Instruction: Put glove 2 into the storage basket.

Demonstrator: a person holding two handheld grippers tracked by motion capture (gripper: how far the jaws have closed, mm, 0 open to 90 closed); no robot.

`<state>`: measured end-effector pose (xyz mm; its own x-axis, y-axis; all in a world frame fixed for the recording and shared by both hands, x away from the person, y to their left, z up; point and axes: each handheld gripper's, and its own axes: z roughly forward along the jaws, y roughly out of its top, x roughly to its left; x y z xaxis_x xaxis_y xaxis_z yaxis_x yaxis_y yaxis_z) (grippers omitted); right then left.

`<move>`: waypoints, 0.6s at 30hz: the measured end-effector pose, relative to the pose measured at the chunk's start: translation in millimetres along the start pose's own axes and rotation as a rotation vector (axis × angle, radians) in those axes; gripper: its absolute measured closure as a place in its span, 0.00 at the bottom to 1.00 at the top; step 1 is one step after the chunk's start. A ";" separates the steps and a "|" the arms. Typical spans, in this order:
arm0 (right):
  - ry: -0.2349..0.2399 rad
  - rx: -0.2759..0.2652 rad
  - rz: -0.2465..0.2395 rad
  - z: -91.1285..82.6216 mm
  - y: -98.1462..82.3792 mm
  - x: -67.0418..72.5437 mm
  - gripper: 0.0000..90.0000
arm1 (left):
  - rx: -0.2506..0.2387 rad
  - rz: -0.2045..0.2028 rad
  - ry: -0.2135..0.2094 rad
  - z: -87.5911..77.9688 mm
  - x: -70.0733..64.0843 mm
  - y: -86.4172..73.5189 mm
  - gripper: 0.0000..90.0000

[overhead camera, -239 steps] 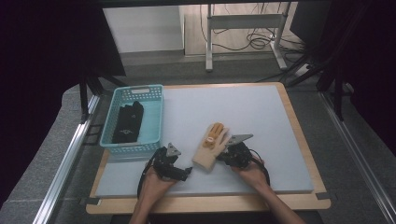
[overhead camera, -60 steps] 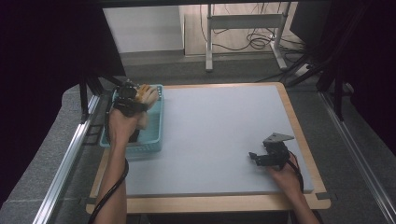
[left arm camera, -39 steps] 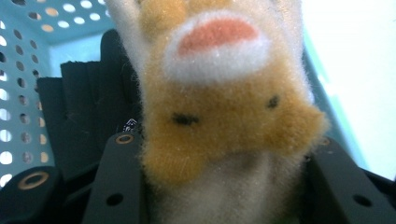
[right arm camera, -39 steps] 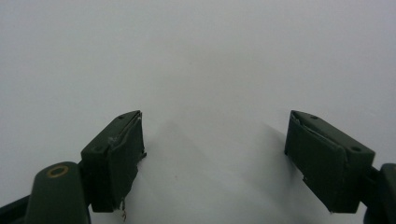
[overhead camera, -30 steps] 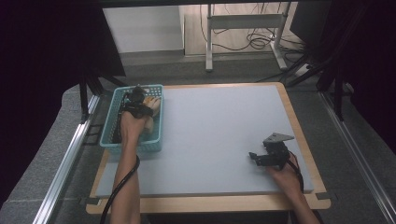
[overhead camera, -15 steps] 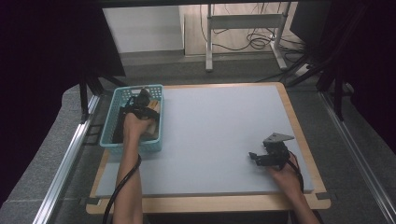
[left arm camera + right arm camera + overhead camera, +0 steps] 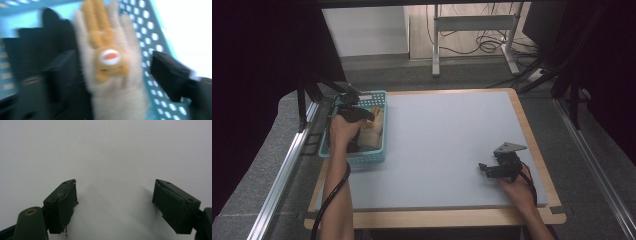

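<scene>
A beige knitted glove (image 7: 110,72) with an orange animal face lies in the turquoise basket (image 7: 358,157), partly over a black glove (image 7: 30,55). From above, the beige glove (image 7: 374,131) rests against the basket's right wall. My left gripper (image 7: 362,115) hovers over the basket. In the left gripper view, my left gripper (image 7: 112,62) has its jaws well apart and has just been closing; the glove lies beyond them and the pads do not press on it. My right gripper (image 7: 484,168) rests low over the grey mat. Its jaws stand open in the right gripper view (image 7: 115,192), nothing between them.
The basket sits at the far left of the grey mat (image 7: 447,135), which lies on a wooden board (image 7: 532,135). A metal rail (image 7: 287,170) runs along the table's left side. A cable trails from my left hand down past the forearm.
The left gripper has let go of the beige glove in the basket and has risen a little. The right hand has stayed put.
</scene>
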<state>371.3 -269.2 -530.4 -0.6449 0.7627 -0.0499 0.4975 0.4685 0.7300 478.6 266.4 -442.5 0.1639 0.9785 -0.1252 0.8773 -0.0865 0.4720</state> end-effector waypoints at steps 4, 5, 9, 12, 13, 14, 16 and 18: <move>0.000 0.000 0.000 0.0 0.0 0.0 0.21 | 0.038 0.013 0.103 7.8 7.8 -9.1 0.73; 0.000 0.000 0.000 0.0 0.0 0.0 0.22 | 0.055 0.013 0.115 12.3 9.4 -11.6 0.78; 0.000 0.000 0.001 0.0 0.0 0.1 0.22 | 0.100 0.013 0.100 31.0 12.2 -18.6 0.91; 0.000 0.000 0.001 0.0 0.0 0.1 0.21 | 0.105 0.028 0.059 38.4 7.5 -19.2 0.94; 0.000 0.000 0.001 0.0 0.0 0.1 0.22 | 0.112 0.045 0.054 40.4 3.8 -18.5 0.94; 0.000 0.000 0.001 0.0 0.0 0.0 0.21 | 0.113 0.055 0.048 41.7 0.4 -17.9 0.95; 0.000 0.000 0.000 0.0 0.0 0.0 0.21 | 0.110 0.064 0.036 43.6 -5.1 -17.0 0.96; 0.000 0.000 0.001 0.0 0.0 0.0 0.21 | 0.111 0.075 0.037 44.7 -9.3 -16.5 0.97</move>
<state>371.3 -269.2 -530.4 -0.6446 0.7629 -0.0492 0.4981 0.4679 0.7301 482.8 250.4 -488.1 0.2161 0.9745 -0.0600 0.9079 -0.1780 0.3795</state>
